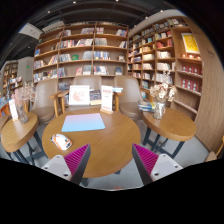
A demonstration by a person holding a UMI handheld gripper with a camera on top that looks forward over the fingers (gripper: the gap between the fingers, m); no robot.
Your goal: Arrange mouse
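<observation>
Gripper view: library or reading room with bookshelves (95, 50) along the back wall and a round wooden table (105, 145) just ahead of the fingers. Gripper (110, 160) is spread wide with nothing between the pink pads (77, 160), held above the near edge of the table. A pale blue mat (84, 123) lies flat at the table's middle, beyond the fingers. The mouse (61, 141), a small white-and-pinkish object, sits on the table to the left, near the left finger and apart from the mat. It is small here, so the identification is a best guess. Chairs (128, 95) stand behind the table, with upright signs (80, 96) on its far side and a flower vase (158, 105) on a side table to the right. Task looks barely started: mouse ungrasped and off the mat. Left to do, likely: reach left, grip it, place it on or beside the mat.
</observation>
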